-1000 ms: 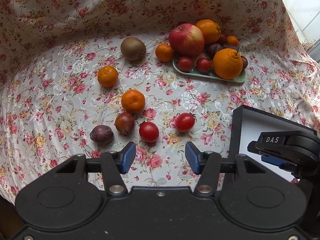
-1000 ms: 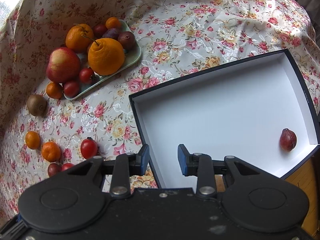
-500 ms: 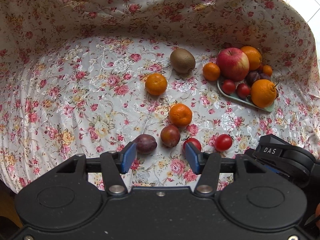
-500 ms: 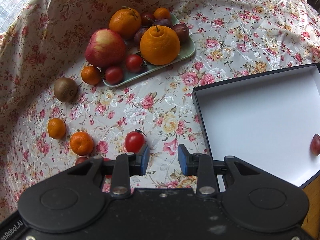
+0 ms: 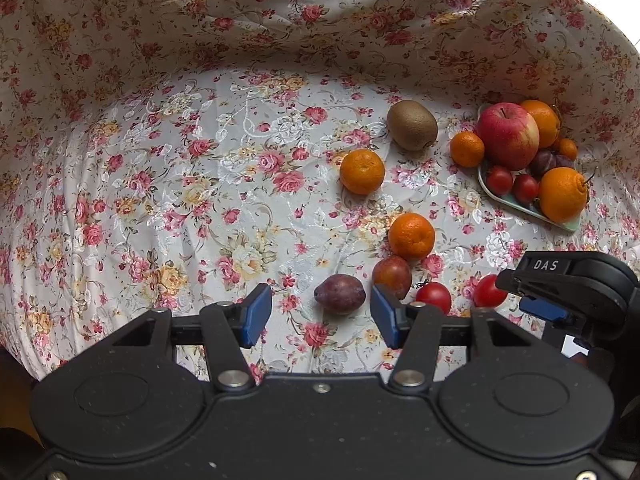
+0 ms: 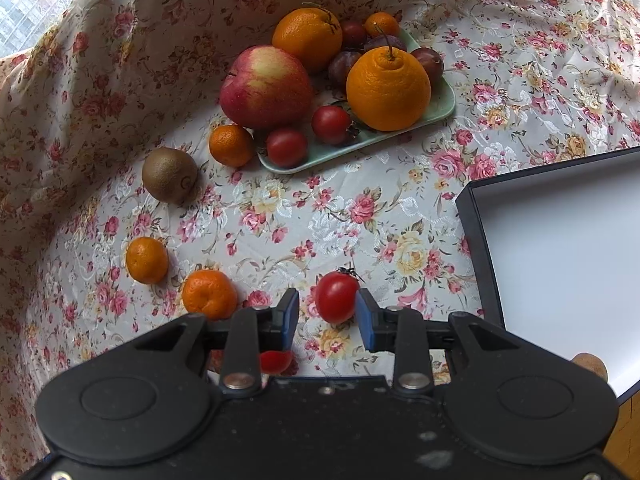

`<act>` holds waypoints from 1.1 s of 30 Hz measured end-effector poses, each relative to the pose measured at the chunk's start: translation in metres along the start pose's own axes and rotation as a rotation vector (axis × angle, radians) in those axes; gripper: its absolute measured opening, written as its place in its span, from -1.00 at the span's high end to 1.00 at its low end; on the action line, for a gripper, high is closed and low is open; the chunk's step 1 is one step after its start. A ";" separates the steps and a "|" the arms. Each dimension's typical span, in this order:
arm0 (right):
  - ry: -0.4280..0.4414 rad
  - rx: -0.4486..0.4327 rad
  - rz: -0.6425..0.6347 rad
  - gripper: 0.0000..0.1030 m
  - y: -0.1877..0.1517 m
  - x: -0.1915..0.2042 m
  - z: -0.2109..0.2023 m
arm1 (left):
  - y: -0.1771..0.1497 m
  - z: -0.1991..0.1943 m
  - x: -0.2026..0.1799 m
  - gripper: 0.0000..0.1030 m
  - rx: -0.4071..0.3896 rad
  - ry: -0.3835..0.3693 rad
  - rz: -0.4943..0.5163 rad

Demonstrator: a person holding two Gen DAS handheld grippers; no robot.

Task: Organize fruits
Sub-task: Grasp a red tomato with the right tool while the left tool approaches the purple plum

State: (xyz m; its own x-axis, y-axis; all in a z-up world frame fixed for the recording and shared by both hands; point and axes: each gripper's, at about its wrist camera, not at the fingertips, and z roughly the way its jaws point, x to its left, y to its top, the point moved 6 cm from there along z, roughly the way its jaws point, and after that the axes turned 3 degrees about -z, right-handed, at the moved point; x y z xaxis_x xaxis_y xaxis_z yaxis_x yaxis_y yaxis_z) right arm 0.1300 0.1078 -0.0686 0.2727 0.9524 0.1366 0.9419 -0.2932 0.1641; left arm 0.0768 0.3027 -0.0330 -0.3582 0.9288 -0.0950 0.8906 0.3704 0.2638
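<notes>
Both hands are lining up a pick of loose fruit from the flowered counter (image 5: 168, 184). The left gripper (image 5: 316, 314) hangs with its fingers moderately open and empty, the purple plum (image 5: 340, 293) lying between them on the cloth. The right gripper (image 6: 327, 316) frames a red tomato (image 6: 336, 296) with its fingers parted and a gap visible on the left side, so nothing is gripped yet. Next, I judge, each must drop lower and close gently on its round, roll-prone fruit, then carry it to the white box (image 6: 560, 264) at the right. Compared with a second ago, both views have slid leftward: the plum and tomato now sit centred, and the box has mostly left the frame.
</notes>
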 end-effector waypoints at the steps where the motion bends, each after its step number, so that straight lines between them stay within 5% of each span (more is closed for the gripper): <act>1: -0.005 -0.001 0.002 0.35 0.000 0.001 0.003 | 0.000 0.000 0.002 -0.16 0.000 0.001 -0.001; 25: -0.150 0.015 0.033 0.37 -0.001 0.011 0.046 | 0.003 0.007 0.035 -0.16 0.003 0.012 -0.028; 33: -0.078 0.023 0.017 0.38 -0.005 0.020 0.030 | 0.003 0.014 0.036 -0.16 0.017 0.004 -0.035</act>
State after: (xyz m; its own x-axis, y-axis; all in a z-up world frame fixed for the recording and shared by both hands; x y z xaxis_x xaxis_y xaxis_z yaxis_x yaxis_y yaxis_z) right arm 0.1366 0.1304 -0.0964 0.3021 0.9512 0.0628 0.9411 -0.3081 0.1394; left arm 0.0705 0.3374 -0.0490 -0.3902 0.9153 -0.1004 0.8822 0.4028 0.2437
